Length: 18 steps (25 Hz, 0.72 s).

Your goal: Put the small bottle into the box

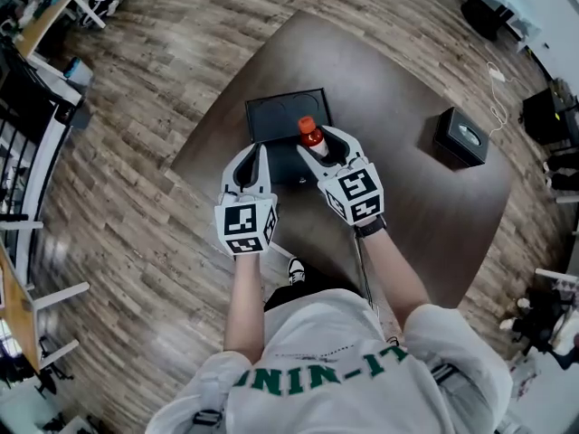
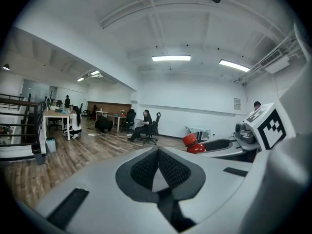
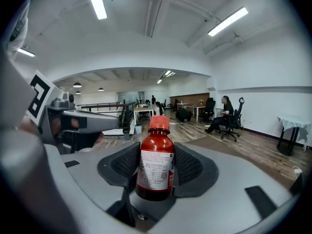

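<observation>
The small bottle (image 3: 155, 165) is dark red glass with an orange cap and a white label. It stands upright between the black pads of my right gripper (image 3: 156, 167), which is shut on it. In the head view the small bottle (image 1: 311, 136) and my right gripper (image 1: 322, 148) hang over the black box (image 1: 271, 116), an open shallow tray on the dark table. My left gripper (image 1: 252, 163) sits beside it at the box's near left corner. In the left gripper view my left gripper (image 2: 159, 167) is shut, its pads together with nothing between them, and the small bottle's cap (image 2: 190, 140) shows to the right.
The dark brown table (image 1: 407, 206) stands on a wood floor. A black tissue box (image 1: 461, 136) sits at the table's right. Both gripper views look out level across an office with desks, chairs and seated people far off.
</observation>
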{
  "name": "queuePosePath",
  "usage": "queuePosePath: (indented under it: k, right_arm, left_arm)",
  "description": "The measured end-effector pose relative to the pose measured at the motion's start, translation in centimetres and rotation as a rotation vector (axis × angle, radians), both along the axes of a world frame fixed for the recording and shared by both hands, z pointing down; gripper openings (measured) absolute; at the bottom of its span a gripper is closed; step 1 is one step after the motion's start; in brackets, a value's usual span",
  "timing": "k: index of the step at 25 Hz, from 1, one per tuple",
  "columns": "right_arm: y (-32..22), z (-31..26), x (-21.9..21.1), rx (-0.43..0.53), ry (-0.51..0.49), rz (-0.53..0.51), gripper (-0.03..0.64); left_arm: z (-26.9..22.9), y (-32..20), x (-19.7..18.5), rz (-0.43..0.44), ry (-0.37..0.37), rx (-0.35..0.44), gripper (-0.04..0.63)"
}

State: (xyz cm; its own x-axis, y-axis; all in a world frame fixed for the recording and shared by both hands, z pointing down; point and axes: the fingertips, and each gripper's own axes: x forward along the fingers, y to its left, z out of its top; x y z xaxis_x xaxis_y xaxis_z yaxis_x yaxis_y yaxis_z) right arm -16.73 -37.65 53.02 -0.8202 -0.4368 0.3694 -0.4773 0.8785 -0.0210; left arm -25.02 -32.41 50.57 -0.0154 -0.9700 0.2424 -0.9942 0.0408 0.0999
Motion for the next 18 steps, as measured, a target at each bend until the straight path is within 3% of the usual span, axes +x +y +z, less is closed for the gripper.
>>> queuePosePath:
  k: [18]
  right_arm:
    - [-0.9, 14.3, -3.0, 0.064, 0.432, -0.472, 0.228]
  left_arm:
    - [7.3, -2.1, -1.2, 0.0, 0.048, -0.098, 0.014]
